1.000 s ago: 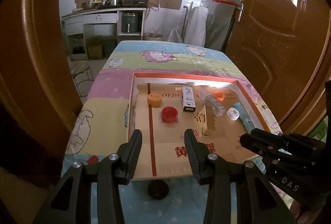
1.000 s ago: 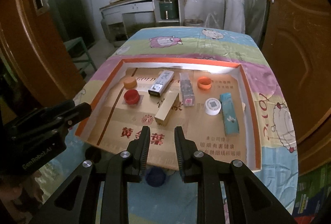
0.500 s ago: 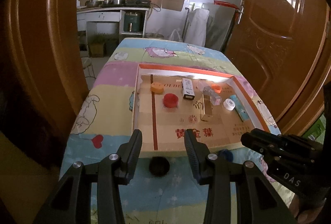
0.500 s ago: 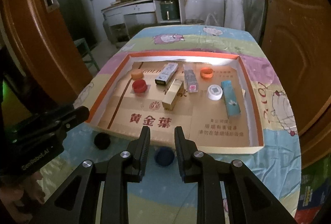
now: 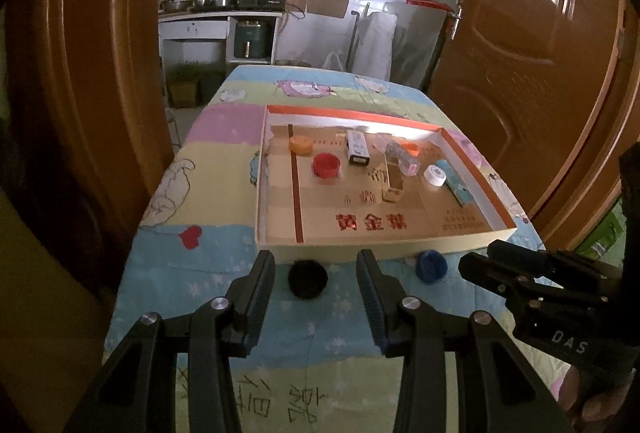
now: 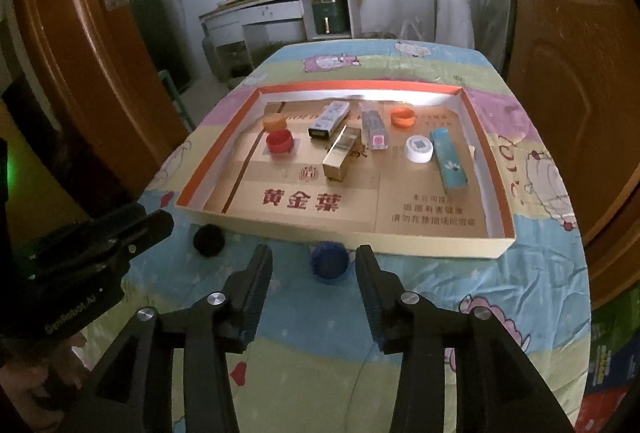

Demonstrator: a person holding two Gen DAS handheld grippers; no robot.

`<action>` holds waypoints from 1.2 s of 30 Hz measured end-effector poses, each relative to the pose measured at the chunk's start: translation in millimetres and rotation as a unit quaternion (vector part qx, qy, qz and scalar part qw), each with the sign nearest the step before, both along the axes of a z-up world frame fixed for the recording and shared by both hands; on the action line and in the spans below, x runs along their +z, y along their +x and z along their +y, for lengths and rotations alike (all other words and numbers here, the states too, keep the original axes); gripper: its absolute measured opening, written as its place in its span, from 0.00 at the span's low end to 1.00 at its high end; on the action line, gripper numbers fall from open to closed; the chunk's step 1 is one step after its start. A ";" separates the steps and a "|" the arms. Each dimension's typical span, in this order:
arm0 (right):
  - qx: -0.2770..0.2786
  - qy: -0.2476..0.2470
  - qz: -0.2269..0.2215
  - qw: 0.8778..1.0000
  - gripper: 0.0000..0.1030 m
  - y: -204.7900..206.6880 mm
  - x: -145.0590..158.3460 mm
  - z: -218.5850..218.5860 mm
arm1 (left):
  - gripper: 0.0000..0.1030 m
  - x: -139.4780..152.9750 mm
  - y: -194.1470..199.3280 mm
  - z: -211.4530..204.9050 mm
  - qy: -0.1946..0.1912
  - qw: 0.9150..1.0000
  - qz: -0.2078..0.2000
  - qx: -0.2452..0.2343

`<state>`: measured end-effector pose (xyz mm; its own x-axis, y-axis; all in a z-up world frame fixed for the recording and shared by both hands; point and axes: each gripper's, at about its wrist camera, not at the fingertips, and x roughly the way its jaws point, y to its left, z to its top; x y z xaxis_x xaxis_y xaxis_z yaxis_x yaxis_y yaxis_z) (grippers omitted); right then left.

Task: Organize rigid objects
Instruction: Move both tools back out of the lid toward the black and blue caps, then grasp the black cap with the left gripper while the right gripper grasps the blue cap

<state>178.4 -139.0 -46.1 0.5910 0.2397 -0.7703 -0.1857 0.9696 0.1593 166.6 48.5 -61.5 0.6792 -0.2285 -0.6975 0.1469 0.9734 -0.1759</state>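
Your left gripper hangs over the near end of the table with its jaws apart and nothing between the pads; a black cap lies on the cloth just beyond the tips, touched by neither finger. Your right gripper has just been opening its jaws, and they now stand parted and empty, with a blue cap on the cloth just ahead of the gap and free of both pads.

Both caps are small, round and ridged, sitting outside the near wall of the shallow cardboard tray. Inside the tray, from left to right in the right wrist view, you have an orange cap, a red cap, a white-and-blue box, a gold box, a clear box with a pink end, an orange ring-shaped cap, a white cap and a light blue box. All of these lie apart from your grippers.
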 end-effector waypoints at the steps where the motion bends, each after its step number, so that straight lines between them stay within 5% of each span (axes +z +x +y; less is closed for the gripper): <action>1: 0.000 -0.001 0.002 1.000 0.46 -1.8 -2.4 0.2 | 0.41 -1.7 -1.4 -0.2 0.000 1.000 0.001 -0.001; 36: -0.002 -0.018 0.034 0.999 0.51 16.9 -53.8 5.6 | 0.41 -53.9 29.5 -10.0 0.018 0.998 0.056 -0.010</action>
<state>195.3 -133.4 -100.0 0.5374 0.2081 -0.8173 -0.1715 0.9758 0.1356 196.2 38.5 -115.3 0.5918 -0.2144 -0.7771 0.1466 0.9765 -0.1578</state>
